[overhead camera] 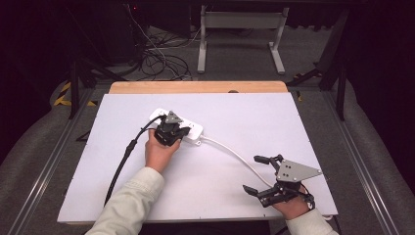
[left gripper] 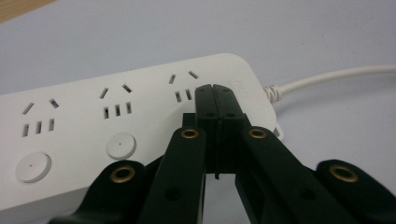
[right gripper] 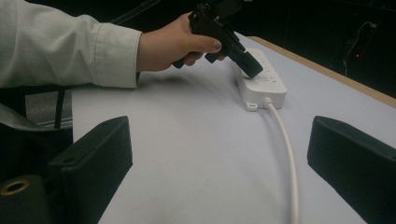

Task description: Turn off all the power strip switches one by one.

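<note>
The left hand-held gripper [overhead camera: 182, 133], its jaws pressed flat together with nothing between them, bears down tip-first on the cord end of a white power strip [overhead camera: 193, 128] that lies near the middle of the bench [overhead camera: 122, 147], a little toward its far edge. In the left gripper view the closed tips [left gripper: 215, 93] sit just beside the last socket [left gripper: 183, 86], close to where the white cord [left gripper: 327, 77] leaves the body; whether they touch the plastic cannot be told.

The risk, as it looks from here, is a miss: the round buttons [left gripper: 121, 145] sit nearer the hand than the tips, so a push at this spot could land on bare casing or snag a socket slot. A hard or slanted press could also skate the light strip across the smooth white bench cover, since nothing pins it down.

The right hand-held gripper [overhead camera: 264, 175] hovers near the bench's near right corner, jaws spread wide and empty, well apart from the strip. The cord curves across the cover toward it and could tug the strip if caught. The left gripper's black cable [overhead camera: 122, 161] trails to the near edge. Beyond the far wooden edge [overhead camera: 195, 87], tangled floor cables [overhead camera: 161, 58] and a white frame [overhead camera: 242, 29] stand clear of the work.
</note>
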Demonstrator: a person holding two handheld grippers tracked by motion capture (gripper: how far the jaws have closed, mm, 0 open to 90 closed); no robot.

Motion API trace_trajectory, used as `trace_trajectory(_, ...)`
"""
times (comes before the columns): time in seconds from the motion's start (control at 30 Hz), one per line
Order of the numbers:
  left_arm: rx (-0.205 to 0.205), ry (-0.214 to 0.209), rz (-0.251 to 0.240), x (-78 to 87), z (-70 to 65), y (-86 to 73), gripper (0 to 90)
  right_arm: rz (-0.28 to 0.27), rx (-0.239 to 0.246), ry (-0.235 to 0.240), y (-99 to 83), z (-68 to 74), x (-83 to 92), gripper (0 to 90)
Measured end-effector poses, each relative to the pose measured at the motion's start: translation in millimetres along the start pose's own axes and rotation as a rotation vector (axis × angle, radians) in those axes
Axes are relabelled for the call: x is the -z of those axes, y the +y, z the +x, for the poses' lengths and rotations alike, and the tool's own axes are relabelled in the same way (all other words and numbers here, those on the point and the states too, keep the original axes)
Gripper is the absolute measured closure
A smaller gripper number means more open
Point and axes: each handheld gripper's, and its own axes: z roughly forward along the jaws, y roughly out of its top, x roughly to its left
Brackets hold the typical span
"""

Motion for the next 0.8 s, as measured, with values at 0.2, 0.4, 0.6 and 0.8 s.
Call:
trace_trajectory(0.2,0.005,0.009,-0.013,-1.6,4.0,-1.3,90.0,0.0,0.0,0.001,0.0,0.3,-0.4,7.1)
trace_trajectory(0.4,-0.001,0.015,-0.006,-2.7,3.5,-1.7,90.0,0.0,0.0,0.0,0.0,0.2,-0.3,7.1)
trace_trajectory(0.6,-0.016,0.019,-0.007,-3.5,2.2,-1.8,90.0,-0.002,0.001,0.001,0.1,0.5,-0.1,7.1)
trace_trajectory(0.8,-0.02,0.036,0.0,-3.7,-0.8,-1.0,90.0,-0.001,0.002,0.0,0.1,0.7,-0.2,7.1)
